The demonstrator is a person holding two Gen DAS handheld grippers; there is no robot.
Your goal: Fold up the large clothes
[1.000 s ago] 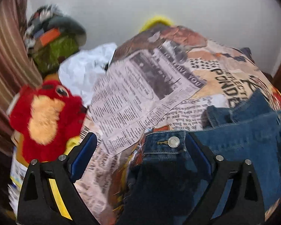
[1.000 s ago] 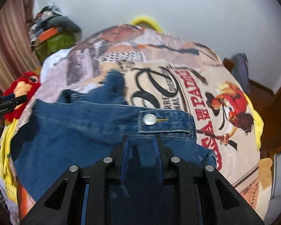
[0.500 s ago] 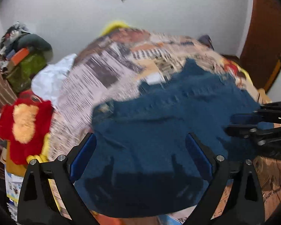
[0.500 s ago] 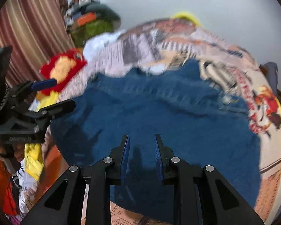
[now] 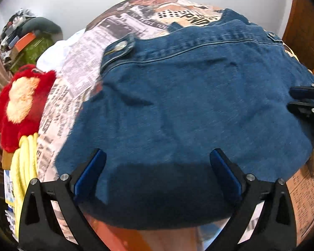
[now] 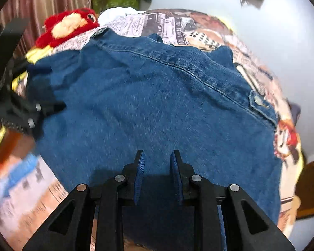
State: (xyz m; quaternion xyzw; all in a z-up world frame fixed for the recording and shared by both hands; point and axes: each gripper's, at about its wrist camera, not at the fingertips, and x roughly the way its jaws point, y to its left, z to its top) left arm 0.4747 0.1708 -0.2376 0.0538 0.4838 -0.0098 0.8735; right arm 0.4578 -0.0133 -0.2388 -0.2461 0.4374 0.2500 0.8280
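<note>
- Between the fingertips of the left gripper [image 5: 157,167] lies only flat denim; its jaws are opening, spread about as wide as they go, and the pads press on nothing.
- The right gripper [image 6: 157,161] has its pads drawn close with a narrow gap, and a fold of blue cloth seems to run up between them near the bottom of its view; I judge it is pinching the hem, though the blur leaves some doubt.
- The denim jacket [image 5: 188,104] is spread back-up across the bed, collar seam and a buttoned tab [image 5: 119,47] toward the far wall, near hem under both tools.
- Laid out this way, it probably sits ready for smoothing before the first fold: one side let go, the other held to keep the cloth taut.
- Under the jacket is the printed bedspread [image 5: 77,71], newspaper pattern showing on the left side.
- At the bed's left edge sit a red plush toy [image 5: 21,104] and a yellow cloth [image 5: 25,156], clear of the jacket, so they should not hinder folding.
- Beyond, a green bundle [image 5: 35,48] rests by the white wall.
</note>
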